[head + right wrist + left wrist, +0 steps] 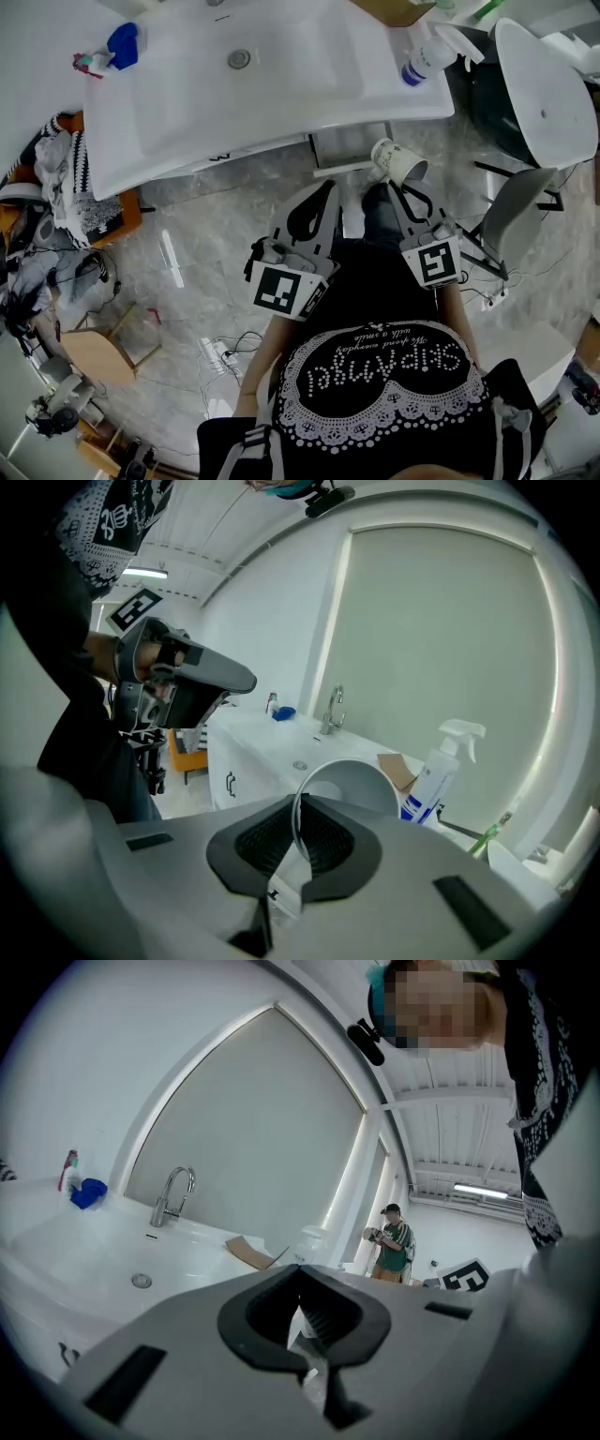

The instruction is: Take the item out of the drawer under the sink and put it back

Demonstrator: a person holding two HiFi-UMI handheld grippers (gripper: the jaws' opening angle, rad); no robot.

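Head view showed your right gripper point(410, 190) clenched on the rim of the cup point(400, 161), with the drawer point(349, 148) at its ten o'clock.

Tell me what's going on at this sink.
A person stands facing the white sink with tongs in each hand. The right tongs are shut on the rim of a white paper cup, holding it in the air just in front of the sink's front edge, its mouth turned toward the person. The left tongs are shut and carry nothing. A spray bottle stands at the sink's right end, untouched.
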